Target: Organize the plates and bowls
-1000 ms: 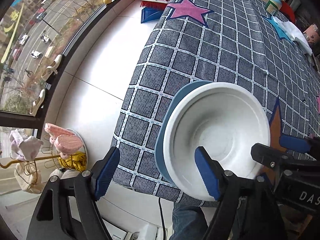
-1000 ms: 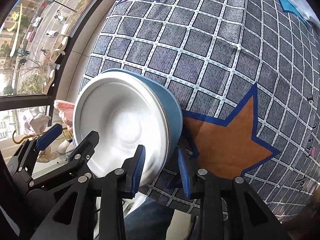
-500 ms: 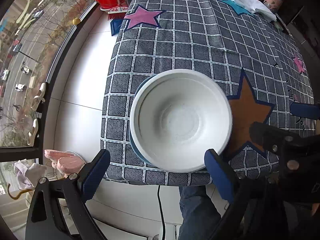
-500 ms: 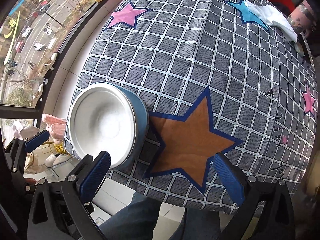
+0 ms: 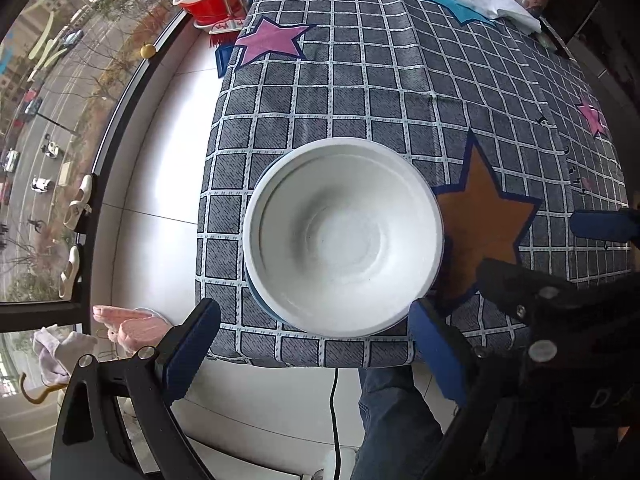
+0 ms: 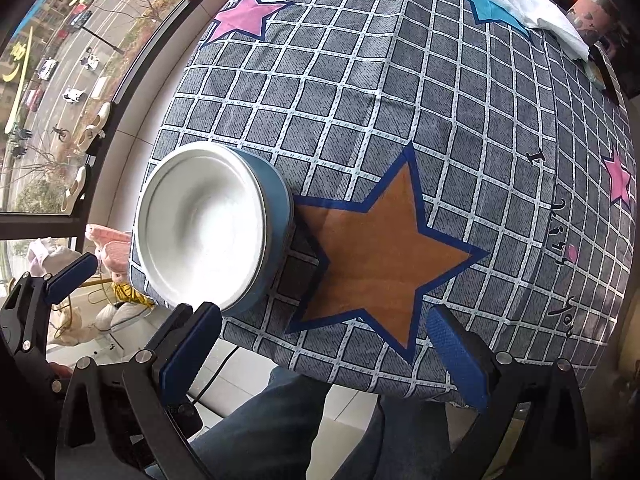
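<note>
White bowl (image 5: 344, 236) nested in blue bowl (image 6: 276, 200), empty; left gripper (image 5: 312, 350) and right gripper (image 6: 324, 356) gape wide, holding nothing

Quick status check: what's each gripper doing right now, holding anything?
Left gripper: open, jaws just widened, empty above the white bowl.
Right gripper: open, jaws just widened, empty, over the orange star.

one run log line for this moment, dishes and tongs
white bowl nested in blue bowl | near table edge | left tongs open | right tongs open
</note>
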